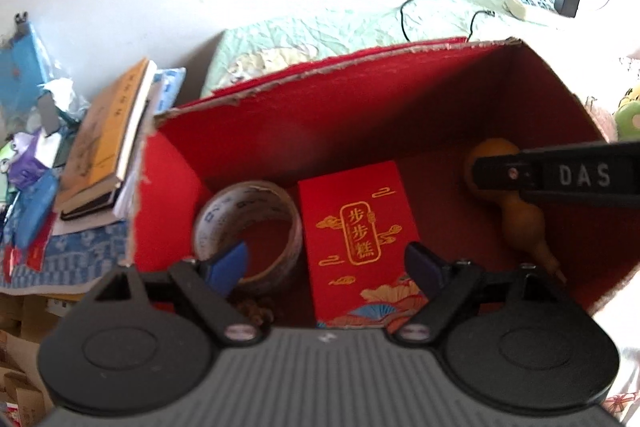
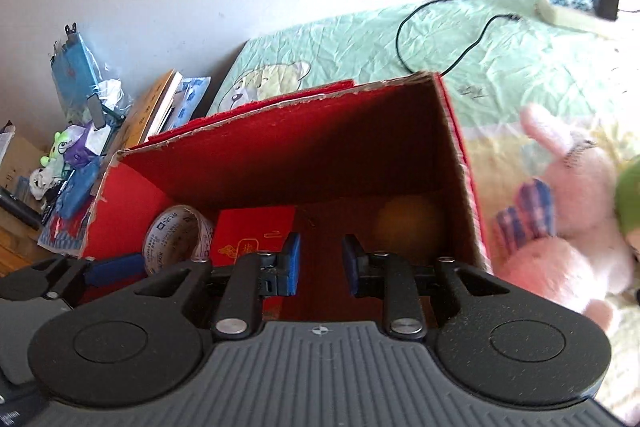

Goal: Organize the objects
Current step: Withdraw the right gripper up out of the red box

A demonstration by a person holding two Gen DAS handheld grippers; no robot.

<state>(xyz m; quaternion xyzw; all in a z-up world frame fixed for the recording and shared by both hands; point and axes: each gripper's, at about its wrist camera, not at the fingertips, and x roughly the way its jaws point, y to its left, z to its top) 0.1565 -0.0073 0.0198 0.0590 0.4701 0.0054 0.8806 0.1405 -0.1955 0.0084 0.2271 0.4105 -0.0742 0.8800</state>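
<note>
An open red cardboard box (image 1: 328,99) stands on the bed. Inside lie a roll of printed tape (image 1: 248,223), a red packet with gold characters (image 1: 356,239) and a yellow-brown gourd (image 1: 516,211). My left gripper (image 1: 326,265) is open and empty, above the packet and the tape roll. My right gripper (image 2: 318,259) is open and empty over the box (image 2: 280,147), between the packet (image 2: 248,239) and the gourd (image 2: 408,223). The tape roll (image 2: 176,239) shows at its left. A black finger of the right gripper (image 1: 560,175) crosses in front of the gourd.
A pink plush rabbit (image 2: 560,227) and a green toy (image 2: 630,195) lie on the bed right of the box. A power strip with charger and cable (image 2: 572,3) lies on the green quilt behind. Stacked books (image 1: 108,143) and clutter sit left of the box.
</note>
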